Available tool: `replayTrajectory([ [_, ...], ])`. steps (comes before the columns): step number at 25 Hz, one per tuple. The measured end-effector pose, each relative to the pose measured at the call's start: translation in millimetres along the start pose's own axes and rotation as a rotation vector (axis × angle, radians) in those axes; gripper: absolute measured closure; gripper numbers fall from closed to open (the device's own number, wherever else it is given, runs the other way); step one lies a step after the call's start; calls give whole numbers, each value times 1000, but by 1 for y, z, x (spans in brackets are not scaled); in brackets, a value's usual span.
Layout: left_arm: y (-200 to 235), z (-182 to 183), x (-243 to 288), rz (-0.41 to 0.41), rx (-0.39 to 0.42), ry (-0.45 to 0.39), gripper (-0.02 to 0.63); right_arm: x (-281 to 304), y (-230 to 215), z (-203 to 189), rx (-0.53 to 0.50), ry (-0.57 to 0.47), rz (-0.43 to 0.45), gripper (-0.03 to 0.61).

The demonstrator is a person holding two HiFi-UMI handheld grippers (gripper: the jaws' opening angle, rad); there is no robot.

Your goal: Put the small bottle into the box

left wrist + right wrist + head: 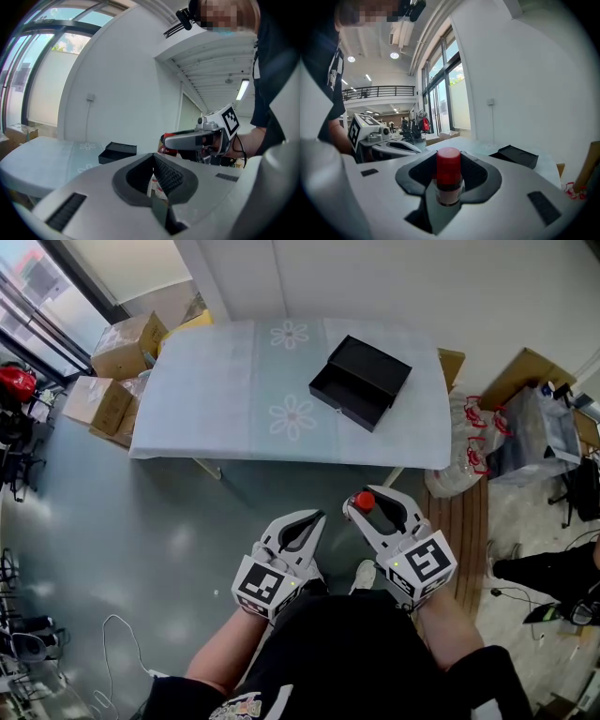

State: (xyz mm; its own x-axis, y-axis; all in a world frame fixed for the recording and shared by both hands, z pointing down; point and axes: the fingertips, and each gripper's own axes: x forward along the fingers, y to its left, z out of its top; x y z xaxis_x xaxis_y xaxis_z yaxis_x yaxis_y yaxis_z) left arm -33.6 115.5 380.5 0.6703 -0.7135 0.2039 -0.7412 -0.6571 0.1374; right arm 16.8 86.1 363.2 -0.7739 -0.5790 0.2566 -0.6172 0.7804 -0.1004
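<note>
Right gripper is clamping the small bottle upright between its jaws, red cap sticking up. The person is holding it over the floor, short of the table. Left gripper is hanging just beside it, jaws pressed together on nothing. The black box is lying open on the flowery pale-blue tablecloth, well apart from both grippers.
</note>
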Motion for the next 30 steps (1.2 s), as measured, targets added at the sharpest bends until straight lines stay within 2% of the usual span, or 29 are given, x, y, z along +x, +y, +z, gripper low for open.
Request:
replayTrajectory([
  [4,16,2,-7,1,3,-12,606,16,7,2,4,1,-1,420],
  [9,34,-7,-18,-11,-10,26,606,36,14,4,6,-3,-9,420],
  [16,57,-8,-30,-42,2,36,606,64,24,9,13,-4,-36,420],
  [22,74,-3,-34,-42,7,-7,606,83,32,12,1,2,-31,420],
  [30,84,1,-24,-20,6,-10,606,94,20,17,-1,3,-13,420],
])
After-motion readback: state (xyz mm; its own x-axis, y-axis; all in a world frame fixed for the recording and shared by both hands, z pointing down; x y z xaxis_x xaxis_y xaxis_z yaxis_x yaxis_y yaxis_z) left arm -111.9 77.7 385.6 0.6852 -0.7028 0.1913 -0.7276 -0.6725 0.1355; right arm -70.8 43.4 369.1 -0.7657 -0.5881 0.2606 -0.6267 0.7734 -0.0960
